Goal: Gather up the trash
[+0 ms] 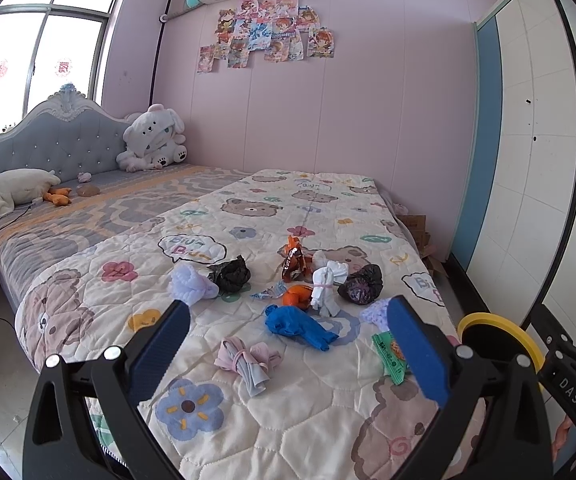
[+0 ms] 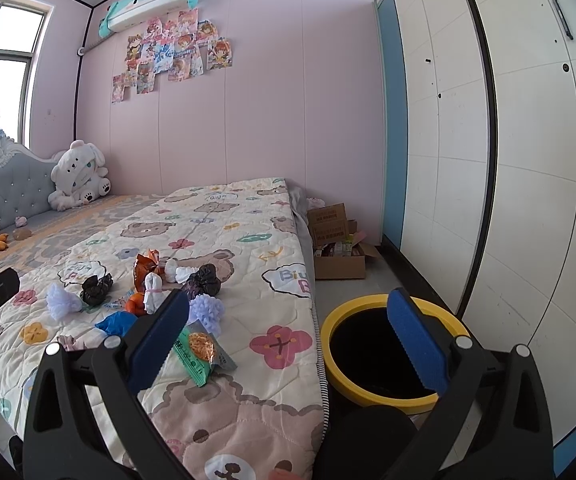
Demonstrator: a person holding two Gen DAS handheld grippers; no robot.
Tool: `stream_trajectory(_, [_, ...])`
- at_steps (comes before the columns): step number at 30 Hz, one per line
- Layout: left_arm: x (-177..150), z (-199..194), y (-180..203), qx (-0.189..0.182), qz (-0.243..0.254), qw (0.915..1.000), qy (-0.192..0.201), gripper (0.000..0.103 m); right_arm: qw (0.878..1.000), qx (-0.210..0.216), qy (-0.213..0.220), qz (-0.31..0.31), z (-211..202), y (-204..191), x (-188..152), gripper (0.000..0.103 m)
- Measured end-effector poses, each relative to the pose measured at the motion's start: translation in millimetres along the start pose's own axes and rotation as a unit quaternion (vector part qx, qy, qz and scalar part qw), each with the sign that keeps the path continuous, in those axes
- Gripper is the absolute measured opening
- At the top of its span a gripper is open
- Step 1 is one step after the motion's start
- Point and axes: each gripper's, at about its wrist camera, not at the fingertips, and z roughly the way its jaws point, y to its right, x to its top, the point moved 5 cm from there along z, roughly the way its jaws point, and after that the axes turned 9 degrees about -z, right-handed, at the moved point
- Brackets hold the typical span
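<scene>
Two tools hang over the foot of the bed [image 1: 88, 280], and neither holds anything: the left tool [image 1: 288, 344] and the right tool [image 2: 288, 340] both stand with jaws spread wide.

Largest of what matters is the bin [image 2: 367, 394], yellow-rimmed and dark inside, on the floor just beside the bed's edge. In the right wrist view it fills the lower middle-right of the frame, partly behind the right-hand finger of the tool; in the left wrist view only a slice of its rim shows at the lower right.

Next comes the scatter of items on the quilt: a blue crumpled piece [image 1: 299, 326], two black bags, an orange-brown wrapper [image 1: 293, 264] and several small rolled cloth bundles, which may not be trash at all.

Smallest and most telling is the green snack packet [image 2: 202, 354]. It lies flat near the bed's edge, between the pile and the bin. In the right wrist view it sits just beside the left-hand finger of the right tool, its long axis running from upper left to lower right of the frame. In the left wrist view the right-hand finger partly covers it.

By my judgement the right tool is nearer both the packet and the bin, so a short shift left and down would reach it.
</scene>
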Motion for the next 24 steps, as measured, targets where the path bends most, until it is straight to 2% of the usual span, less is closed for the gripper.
stream_trajectory(19, [-2.8, -0.5, -0.1, 0.000, -0.002, 1.0000, -0.002, 0.095, 1.000, 0.001, -0.002, 0.001, 0.4, 0.1, 1.3, 0.095])
stream_trajectory(24, [-7.0, 3.7, -2.5, 0.004, -0.007, 0.9999, -0.008, 0.095, 1.000, 0.005, -0.008, 0.001, 9.8, -2.6, -10.0, 0.095])
